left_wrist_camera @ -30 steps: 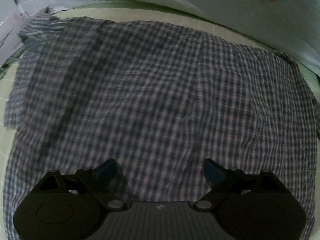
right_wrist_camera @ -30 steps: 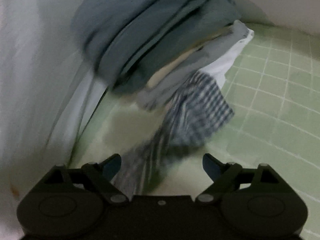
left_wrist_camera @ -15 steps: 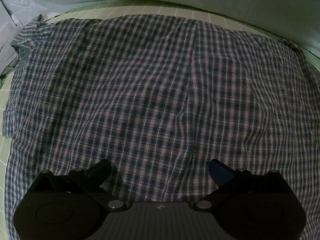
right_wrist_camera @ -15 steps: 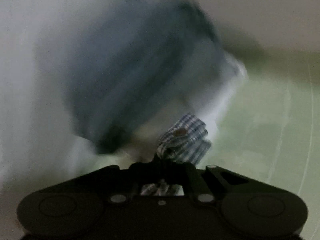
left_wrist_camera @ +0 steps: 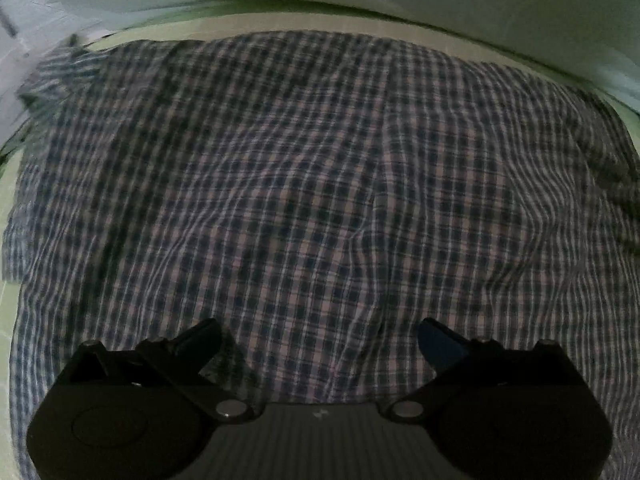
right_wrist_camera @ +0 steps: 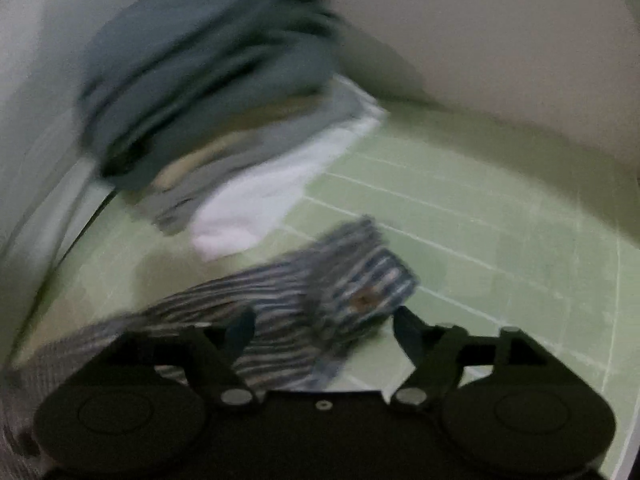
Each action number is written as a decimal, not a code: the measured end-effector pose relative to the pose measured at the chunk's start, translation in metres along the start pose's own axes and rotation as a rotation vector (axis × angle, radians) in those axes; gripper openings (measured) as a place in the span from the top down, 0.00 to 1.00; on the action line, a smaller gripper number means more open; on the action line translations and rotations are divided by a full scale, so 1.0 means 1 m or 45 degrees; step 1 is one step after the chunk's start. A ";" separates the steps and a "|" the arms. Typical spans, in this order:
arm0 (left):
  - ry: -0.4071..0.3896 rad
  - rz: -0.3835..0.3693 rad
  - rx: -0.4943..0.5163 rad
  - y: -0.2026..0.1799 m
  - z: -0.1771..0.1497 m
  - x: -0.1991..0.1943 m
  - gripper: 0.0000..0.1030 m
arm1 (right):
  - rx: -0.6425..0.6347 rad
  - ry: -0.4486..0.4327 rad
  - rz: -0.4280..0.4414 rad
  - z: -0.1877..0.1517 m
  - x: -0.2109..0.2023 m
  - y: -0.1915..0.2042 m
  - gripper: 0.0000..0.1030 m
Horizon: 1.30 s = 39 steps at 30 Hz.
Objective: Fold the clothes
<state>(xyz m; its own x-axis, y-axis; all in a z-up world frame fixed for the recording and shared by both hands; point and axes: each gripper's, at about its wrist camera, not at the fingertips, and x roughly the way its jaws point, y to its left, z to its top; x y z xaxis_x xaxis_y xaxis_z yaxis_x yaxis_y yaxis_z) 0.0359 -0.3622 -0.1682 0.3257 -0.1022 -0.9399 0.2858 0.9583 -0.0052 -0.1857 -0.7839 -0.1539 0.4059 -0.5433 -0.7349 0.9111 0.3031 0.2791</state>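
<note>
Left claw (left_wrist_camera: 318,338) hangs wide open right over the checked shirt (left_wrist_camera: 320,200), which is spread flat and slightly rippled across the pale green gridded mat (right_wrist_camera: 460,216) on the tabletop, filling nearly that whole view. Right claw (right_wrist_camera: 324,326) is open too, holding nothing, with the shirt's cuffed sleeve (right_wrist_camera: 304,292) lying limp on the mat between its fingers. Further back there's a blurry stack of folded clothes (right_wrist_camera: 224,92), soft teal on top, then beige, grey and white layers, pushed against a plain pale wall (right_wrist_camera: 500,40).
</note>
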 end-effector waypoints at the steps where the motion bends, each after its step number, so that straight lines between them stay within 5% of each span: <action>1: 0.005 -0.020 0.000 0.005 0.003 0.000 0.00 | -0.047 0.000 0.025 -0.001 0.000 0.015 0.18; 6: -0.108 -0.042 -0.145 0.055 0.028 -0.016 0.00 | -0.282 -0.003 0.147 -0.005 -0.003 0.088 0.09; 11: -0.284 0.127 -0.123 0.094 0.074 -0.027 0.00 | -0.517 -0.005 0.270 -0.008 -0.005 0.162 0.08; 15: -0.307 0.184 -0.260 0.129 0.117 -0.009 0.00 | -0.581 0.066 0.293 -0.020 0.010 0.196 0.08; 19: -0.308 0.111 -0.435 0.154 0.140 0.008 0.00 | -0.644 0.138 0.314 -0.032 0.026 0.229 0.09; 22: -0.305 0.093 -0.527 0.160 0.150 0.015 0.00 | -0.691 0.192 0.331 -0.041 0.037 0.254 0.15; 24: -0.286 0.085 -0.615 0.164 0.150 0.015 0.01 | -0.722 0.228 0.342 -0.046 0.045 0.271 0.28; 26: -0.263 0.074 -0.698 0.173 0.150 0.021 0.11 | -0.754 0.264 0.352 -0.052 0.053 0.287 0.50; 28: -0.252 0.029 -0.775 0.180 0.144 0.025 0.44 | -0.754 0.292 0.386 -0.056 0.054 0.295 0.77; 29: -0.247 0.006 -0.814 0.184 0.141 0.026 0.49 | -0.757 0.269 0.392 -0.054 0.048 0.292 0.93; 31: -0.249 -0.019 -0.844 0.187 0.134 0.025 0.82 | -0.775 0.214 0.420 -0.053 0.032 0.288 0.97; 39: -0.417 -0.048 -0.752 0.180 0.077 -0.052 0.86 | -0.791 -0.025 0.532 -0.037 -0.069 0.225 0.98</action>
<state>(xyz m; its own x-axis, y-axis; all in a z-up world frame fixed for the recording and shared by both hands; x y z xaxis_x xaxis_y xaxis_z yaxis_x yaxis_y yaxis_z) 0.1402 -0.2048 -0.0939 0.6081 -0.1249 -0.7840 -0.2082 0.9279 -0.3093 -0.0115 -0.6496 -0.0630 0.7160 -0.2981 -0.6312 0.4753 0.8704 0.1281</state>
